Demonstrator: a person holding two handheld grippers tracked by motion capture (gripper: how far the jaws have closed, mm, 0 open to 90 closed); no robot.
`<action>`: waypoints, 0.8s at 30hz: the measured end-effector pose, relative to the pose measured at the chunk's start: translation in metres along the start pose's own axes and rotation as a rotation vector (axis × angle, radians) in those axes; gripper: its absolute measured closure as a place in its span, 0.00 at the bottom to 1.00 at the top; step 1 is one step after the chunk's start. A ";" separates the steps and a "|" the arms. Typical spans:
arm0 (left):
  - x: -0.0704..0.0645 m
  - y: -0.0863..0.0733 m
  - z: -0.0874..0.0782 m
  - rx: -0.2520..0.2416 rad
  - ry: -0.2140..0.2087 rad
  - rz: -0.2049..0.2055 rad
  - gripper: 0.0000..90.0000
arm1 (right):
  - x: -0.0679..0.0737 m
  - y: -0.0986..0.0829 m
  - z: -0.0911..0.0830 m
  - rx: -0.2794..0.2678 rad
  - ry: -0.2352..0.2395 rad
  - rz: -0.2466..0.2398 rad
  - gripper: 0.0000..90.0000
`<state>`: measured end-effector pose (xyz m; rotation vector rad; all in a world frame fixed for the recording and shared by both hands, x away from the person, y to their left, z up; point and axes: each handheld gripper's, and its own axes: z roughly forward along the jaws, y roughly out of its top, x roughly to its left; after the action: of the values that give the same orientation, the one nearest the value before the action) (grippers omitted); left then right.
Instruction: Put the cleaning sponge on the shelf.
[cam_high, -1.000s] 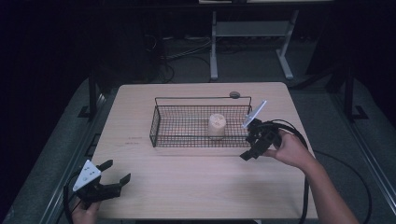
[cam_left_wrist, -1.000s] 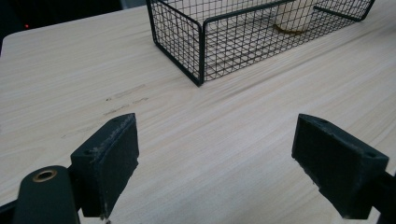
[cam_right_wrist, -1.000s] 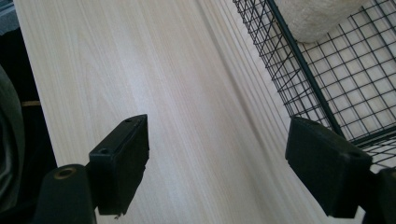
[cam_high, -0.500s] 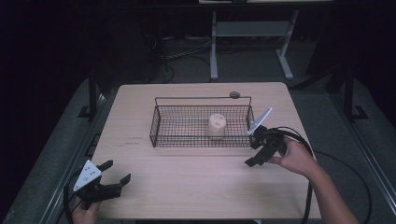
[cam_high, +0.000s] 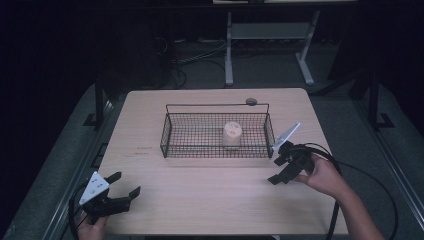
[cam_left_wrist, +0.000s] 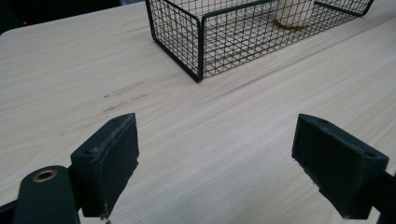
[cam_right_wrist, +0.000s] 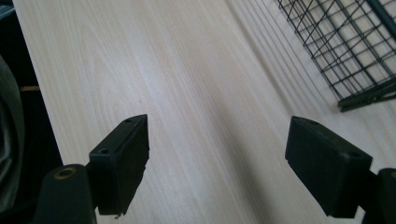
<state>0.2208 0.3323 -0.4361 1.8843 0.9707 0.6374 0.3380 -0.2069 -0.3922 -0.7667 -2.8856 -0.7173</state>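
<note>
Now right gripper (cam_high: 276, 170) empty, just beside basket (cam_high: 170, 135), cup (cam_high: 232, 135) inside.

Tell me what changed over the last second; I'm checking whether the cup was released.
The right gripper drew back from the basket's right end toward the person, jaws open and empty. The cup stands in the basket as before. The left gripper stayed open at the table's near left corner.

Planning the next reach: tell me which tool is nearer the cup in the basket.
Right. The right tool sits just outside the basket's right end, close to the cup. The left tool is far off at the table's near-left corner.
</note>
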 end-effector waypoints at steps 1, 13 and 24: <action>0.000 0.000 0.000 0.000 0.000 0.000 0.15 | 0.000 -0.002 0.000 -0.003 0.000 0.000 0.23; 0.000 0.000 0.001 0.009 -0.002 0.005 0.16 | 0.002 -0.030 0.006 -0.009 0.000 0.040 0.23; -0.001 0.000 0.002 0.015 -0.003 0.011 0.15 | 0.006 -0.054 0.009 -0.023 0.002 0.070 0.23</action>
<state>0.2212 0.3309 -0.4374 1.9042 0.9669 0.6351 0.3069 -0.2411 -0.4220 -0.8642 -2.8374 -0.7441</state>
